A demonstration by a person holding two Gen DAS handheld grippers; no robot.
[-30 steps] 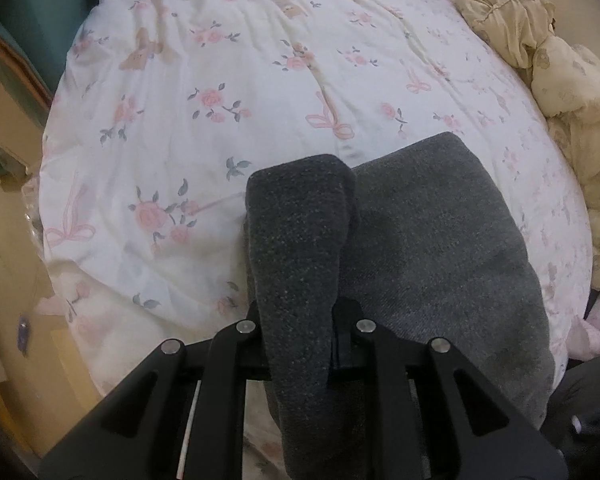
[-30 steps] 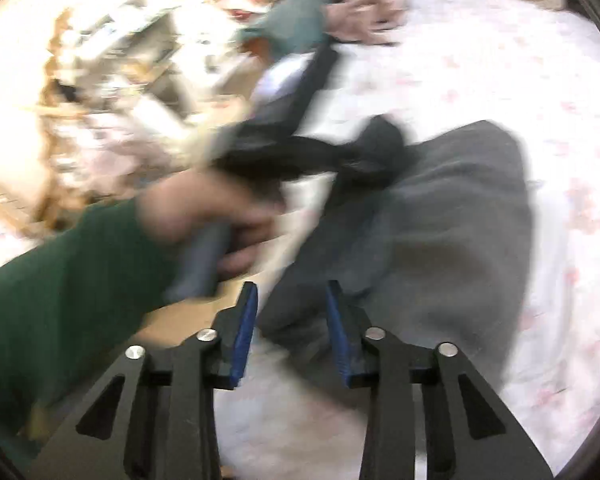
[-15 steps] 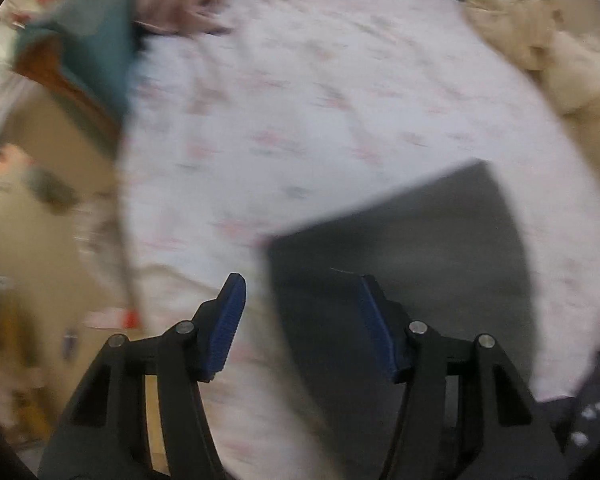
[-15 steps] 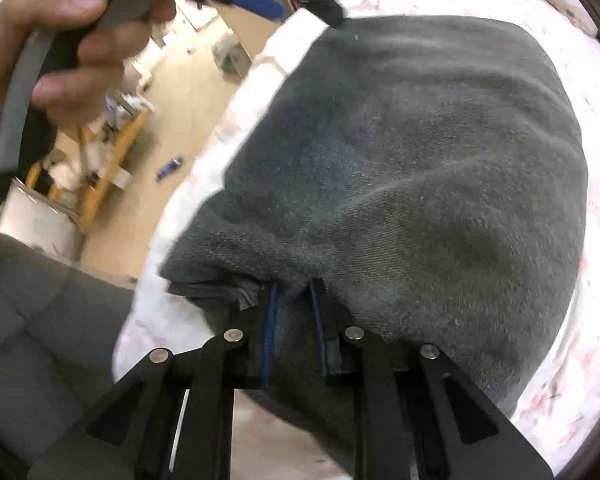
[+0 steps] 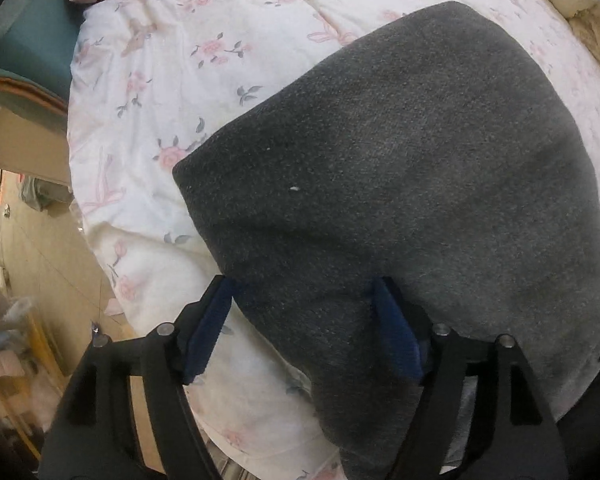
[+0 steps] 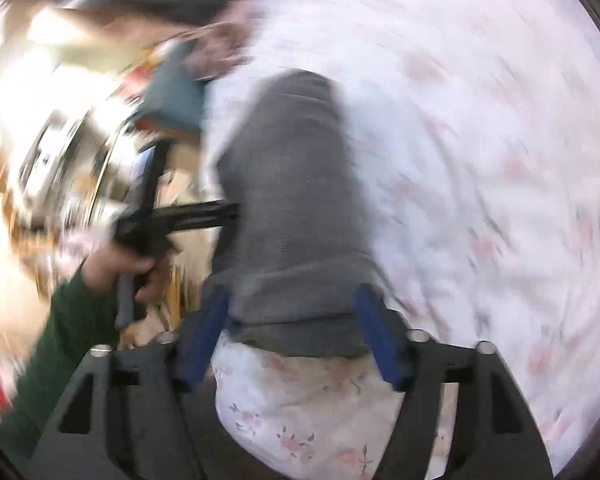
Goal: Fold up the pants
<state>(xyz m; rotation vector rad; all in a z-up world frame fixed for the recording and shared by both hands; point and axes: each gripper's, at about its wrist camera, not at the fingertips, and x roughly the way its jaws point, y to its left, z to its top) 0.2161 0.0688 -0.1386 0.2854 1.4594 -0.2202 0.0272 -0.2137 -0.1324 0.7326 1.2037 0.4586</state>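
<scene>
The dark grey, fuzzy knit pants (image 5: pixel 400 184) lie in a thick folded pile on the white bed cover with pink flowers (image 5: pixel 152 92), near its edge, so the person can reach them from the side. The left gripper (image 5: pixel 304 320) points down over the near end of the pile. Its blue-padded jaws have just been opening and now stand wide; cloth lies under them, but the pads do not seem to squeeze it. This looks like letting go after a fold.

The right gripper (image 6: pixel 292 332) has also just been opening. It stands wide at the pile's other end, holding nothing.

The right view is very blurry. A hand (image 6: pixel 120 268) in a green sleeve (image 6: pixel 52 344) shows there, but the room behind is a smear. The pile's bottom layers are hidden.
</scene>
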